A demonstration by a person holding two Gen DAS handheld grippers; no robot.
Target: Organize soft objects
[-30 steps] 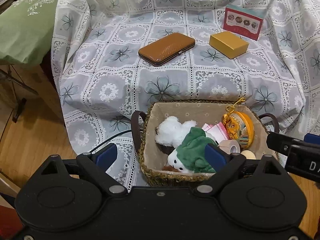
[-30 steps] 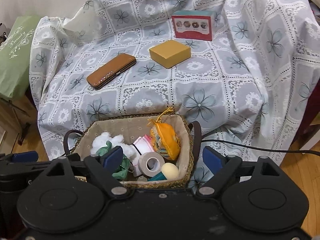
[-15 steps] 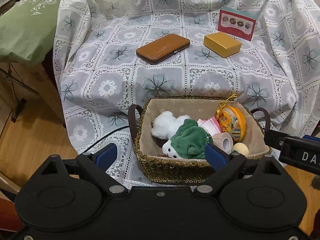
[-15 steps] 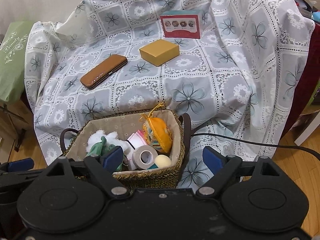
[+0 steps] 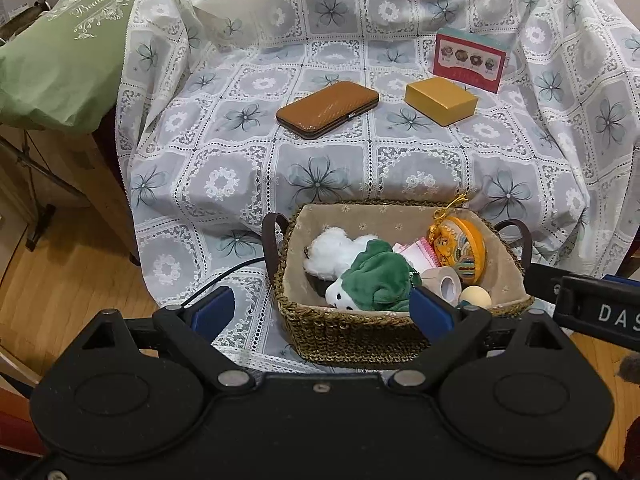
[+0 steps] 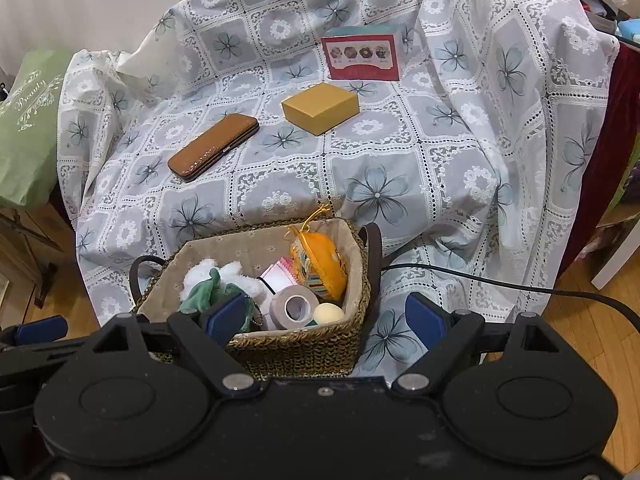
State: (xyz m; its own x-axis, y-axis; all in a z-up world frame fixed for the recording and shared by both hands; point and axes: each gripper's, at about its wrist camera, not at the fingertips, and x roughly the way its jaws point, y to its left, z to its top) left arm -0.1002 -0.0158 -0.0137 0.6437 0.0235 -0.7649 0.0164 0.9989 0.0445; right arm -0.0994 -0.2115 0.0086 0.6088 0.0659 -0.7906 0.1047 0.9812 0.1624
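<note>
A woven basket (image 5: 352, 336) (image 6: 304, 350) sits at the front edge of a chair draped in lace cloth. Inside lie a white plush (image 5: 332, 248) (image 6: 208, 274), a green plush (image 5: 376, 276) (image 6: 200, 298), a pink item (image 5: 418, 250), an orange pouch (image 5: 460, 248) (image 6: 320, 262), a tape roll (image 5: 444, 284) (image 6: 294, 308) and a small ball (image 5: 474, 296) (image 6: 328, 313). My left gripper (image 5: 322, 312) is open and empty, held back in front of the basket. My right gripper (image 6: 324, 316) is open and empty, also in front of it.
A brown case (image 5: 328, 109) (image 6: 214, 147), a yellow box (image 5: 440, 100) (image 6: 320, 108) and a red card box (image 5: 470, 60) (image 6: 362, 58) lie further back on the cloth. A green bag (image 5: 60, 52) sits left. A black cable (image 6: 500, 280) crosses the cloth at right. Wooden floor lies below.
Both grippers have drawn back and up from the basket, which now appears smaller and farther off. Both stay open and empty. The objects have not moved.
</note>
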